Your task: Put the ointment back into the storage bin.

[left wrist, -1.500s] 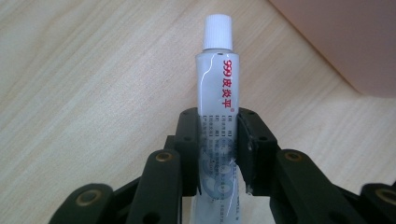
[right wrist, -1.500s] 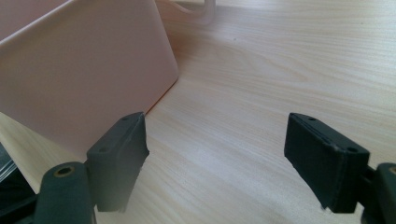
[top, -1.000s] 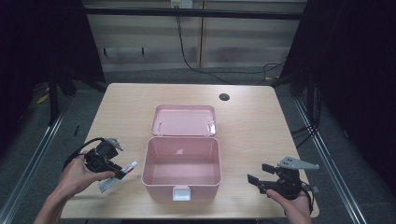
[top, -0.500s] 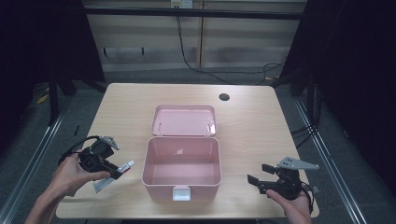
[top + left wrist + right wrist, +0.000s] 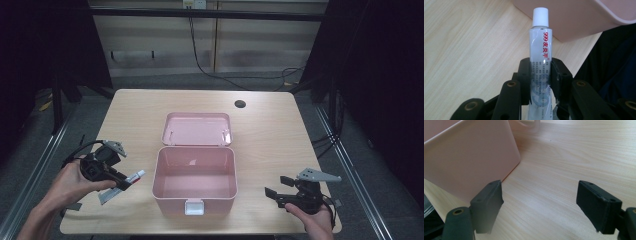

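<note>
Now carry the ointment tube (image 5: 540, 55), clamped in the left tool (image 5: 124, 181), over the pink box's (image 5: 194, 200) left rim, then release; the right tool (image 5: 276, 189) gapes empty right of the box.

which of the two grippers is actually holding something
The left gripper: its jaws are shut on a white-capped tube. The right gripper stands open with nothing between its jaws.

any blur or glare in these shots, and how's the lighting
High view: the table is evenly lit, its surroundings fall to near black, and a soft sheen sits inside the pink box. Left gripper view: the tube and its red print are sharp, with glare streaks on its lower body. Right gripper view: the near jaw at left smears at its lower edge; the wood grain stays crisp.
</note>
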Tool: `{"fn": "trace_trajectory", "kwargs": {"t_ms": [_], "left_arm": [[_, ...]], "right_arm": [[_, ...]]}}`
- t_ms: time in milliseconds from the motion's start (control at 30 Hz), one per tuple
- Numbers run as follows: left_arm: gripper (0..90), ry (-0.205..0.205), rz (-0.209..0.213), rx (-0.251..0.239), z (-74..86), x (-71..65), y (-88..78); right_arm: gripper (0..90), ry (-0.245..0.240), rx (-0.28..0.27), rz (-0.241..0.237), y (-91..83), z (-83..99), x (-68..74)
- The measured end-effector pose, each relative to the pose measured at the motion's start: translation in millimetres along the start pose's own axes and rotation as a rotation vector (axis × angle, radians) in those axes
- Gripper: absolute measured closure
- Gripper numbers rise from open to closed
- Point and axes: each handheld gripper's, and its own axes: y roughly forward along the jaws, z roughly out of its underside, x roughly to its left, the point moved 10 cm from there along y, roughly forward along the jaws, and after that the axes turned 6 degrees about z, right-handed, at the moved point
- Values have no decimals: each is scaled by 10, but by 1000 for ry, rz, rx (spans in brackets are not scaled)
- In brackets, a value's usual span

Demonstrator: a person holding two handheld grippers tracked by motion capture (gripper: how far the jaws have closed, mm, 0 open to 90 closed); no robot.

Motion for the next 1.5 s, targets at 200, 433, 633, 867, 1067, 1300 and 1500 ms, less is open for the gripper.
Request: {"fn": "trace_trajectory", "kwargs": {"t_ms": [200, 433, 633, 867, 1067, 1300, 1500], "left_arm": [[714, 2, -9, -9, -19, -24, -96], [715, 31, 18, -9, -72, -126, -210], [715, 42, 21, -35, -166, -173, -274], [715, 54, -1, -70, -307, -220, -404], [715, 78, -1, -99, -477, -302, -485], [715, 114, 15, -70, -602, -386, -446], [715, 161, 15, -63, -821, -506, -388]], "right_arm": [[208, 0, -2, 6, -1, -4, -8], [205, -1, -4, 10, -1, -8, -13], [205, 5, -8, 14, -9, -10, -32], [205, 6, -7, 12, -9, -12, -27], [204, 2, -9, 9, -2, -13, -25], [201, 7, -11, 11, -6, -15, -29], [198, 7, -11, 11, -9, -17, -27]]}}
